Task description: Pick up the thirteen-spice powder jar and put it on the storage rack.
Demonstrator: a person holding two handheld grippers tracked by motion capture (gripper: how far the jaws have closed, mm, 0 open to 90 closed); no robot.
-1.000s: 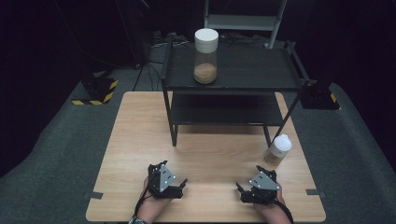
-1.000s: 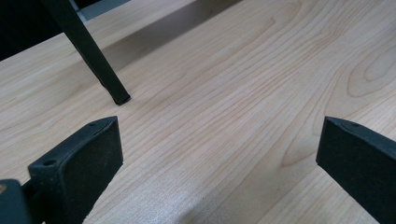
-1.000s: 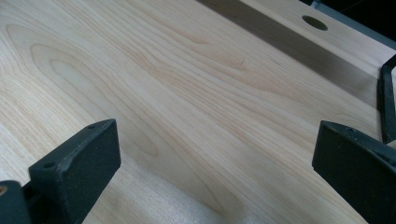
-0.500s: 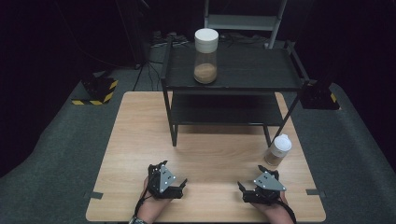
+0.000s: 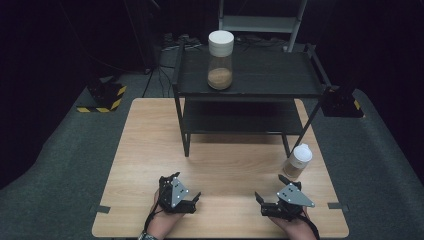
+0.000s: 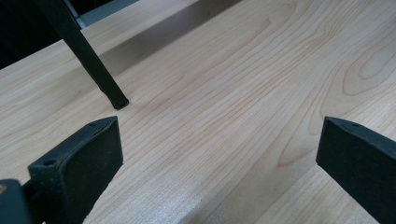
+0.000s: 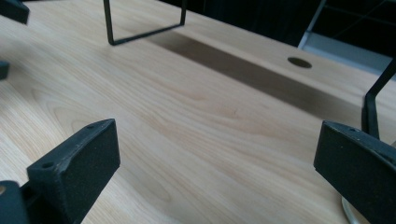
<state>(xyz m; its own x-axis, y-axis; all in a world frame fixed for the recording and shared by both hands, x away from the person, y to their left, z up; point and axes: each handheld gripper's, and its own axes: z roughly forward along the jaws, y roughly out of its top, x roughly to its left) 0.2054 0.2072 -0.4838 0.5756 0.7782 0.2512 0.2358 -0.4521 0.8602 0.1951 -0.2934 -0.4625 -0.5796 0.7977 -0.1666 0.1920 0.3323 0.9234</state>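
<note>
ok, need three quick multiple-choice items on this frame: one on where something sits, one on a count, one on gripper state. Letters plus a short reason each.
1. Where is the small jar?
A on the shelf top
B on the table by the shelf's right front leg
C in the left gripper

2. How many white-lidded jars?
A one
B two
C three

3. The right gripper is:
A open, empty
B shut on a jar
C shut, empty

Key: 1 B, it stands on the table beside the leg; 2 B, small jar plus tall jar on the shelf; 3 A, jaws wide apart over bare wood.
</note>
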